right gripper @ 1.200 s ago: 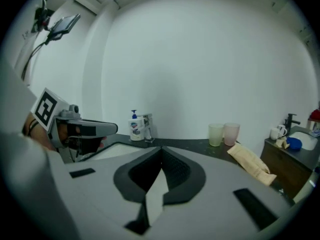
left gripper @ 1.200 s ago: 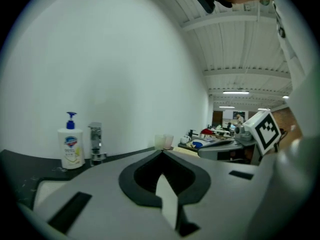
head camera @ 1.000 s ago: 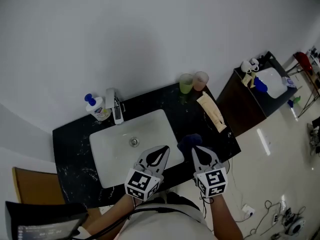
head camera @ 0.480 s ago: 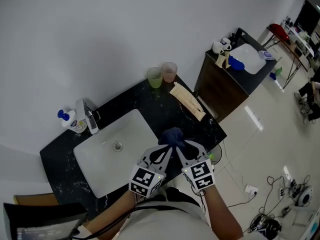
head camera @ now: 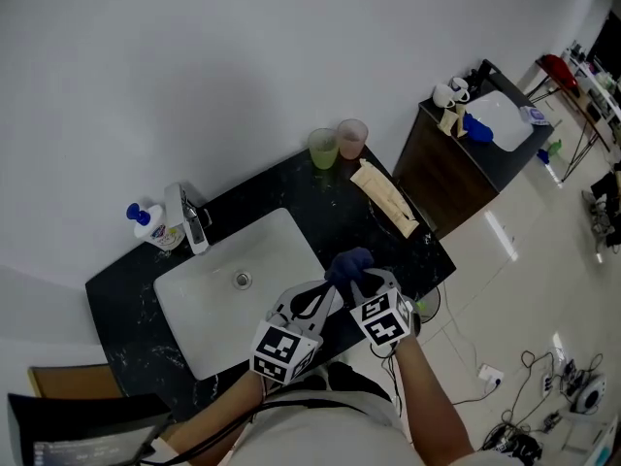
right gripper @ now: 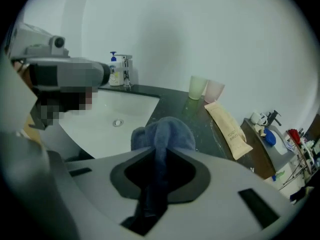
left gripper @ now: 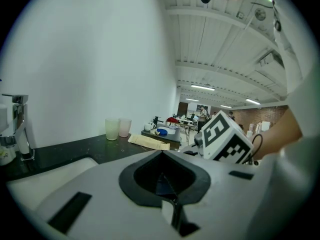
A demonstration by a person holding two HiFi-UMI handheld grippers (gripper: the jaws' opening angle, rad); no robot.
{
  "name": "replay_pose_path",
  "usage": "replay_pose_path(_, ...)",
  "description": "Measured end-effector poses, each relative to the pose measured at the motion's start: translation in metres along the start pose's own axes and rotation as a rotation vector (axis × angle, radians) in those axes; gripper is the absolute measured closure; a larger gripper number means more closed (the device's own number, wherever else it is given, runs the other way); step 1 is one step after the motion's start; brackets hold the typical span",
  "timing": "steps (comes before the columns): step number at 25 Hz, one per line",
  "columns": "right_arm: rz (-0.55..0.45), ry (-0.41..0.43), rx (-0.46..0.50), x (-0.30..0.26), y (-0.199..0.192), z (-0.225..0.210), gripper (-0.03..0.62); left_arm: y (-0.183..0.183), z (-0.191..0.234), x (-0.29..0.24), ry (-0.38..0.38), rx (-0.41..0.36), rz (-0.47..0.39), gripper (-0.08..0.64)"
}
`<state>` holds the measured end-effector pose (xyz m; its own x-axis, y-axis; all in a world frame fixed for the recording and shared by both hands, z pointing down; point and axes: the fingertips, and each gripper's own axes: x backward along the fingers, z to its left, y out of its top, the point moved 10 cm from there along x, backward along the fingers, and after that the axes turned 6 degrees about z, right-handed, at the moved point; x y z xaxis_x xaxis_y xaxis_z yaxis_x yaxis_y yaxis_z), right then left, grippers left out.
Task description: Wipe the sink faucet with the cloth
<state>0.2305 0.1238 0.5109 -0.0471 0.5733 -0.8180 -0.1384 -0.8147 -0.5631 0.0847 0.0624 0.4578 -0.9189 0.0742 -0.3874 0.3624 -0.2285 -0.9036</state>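
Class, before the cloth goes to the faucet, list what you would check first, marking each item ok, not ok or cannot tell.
1. Cloth gripped: ok. The right gripper is shut on the blue cloth.
2. Cloth free to wipe with: ok. A bunch sticks out past the jaws.
3. Faucet uncovered: ok. It stands bare at the sink's back edge.
4. Way across the sink: ok. Nothing lies in the basin.
5. Room around the faucet: not ok. The soap bottle stands right beside it and may get knocked.
6. Left gripper: ok. Shut, empty.
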Motion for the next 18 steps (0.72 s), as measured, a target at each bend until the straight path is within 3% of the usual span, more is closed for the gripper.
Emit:
replay_pose_path(1, 0.022, 0.008, 0.007, -0.004, -0.002, 0.0, 0.526, 0.0, 0.001, 0.002, 0.004, 0.002, -0.001, 0.558)
replay_pose_path(4, 0.026, 0.027, -0.02, -0.006, -0.004, -0.001, 0.535, 0.002, 0.007, 0.01, 0.021, 0.011, -0.006, 0.558)
replay_pose_path(9, -0.146, 0.07, -0.093, 0.016, 0.014, -0.001, 0.54, 0.002, 0.019, 0.026, 0.077, 0.047, -0.027, 0.558)
replay_pose_path(14, -0.375, 0.192, -0.078, 0.032, 0.069, 0.024, 0.54, -0.006, 0.039, 0.068, 0.223, 0.088, -0.065, 0.558)
replay_pose_path(18, -0.471, 0.293, 0.005, 0.027, 0.12, 0.053, 0.54, -0.013, 0.058, 0.114, 0.378, 0.12, -0.096, 0.558)
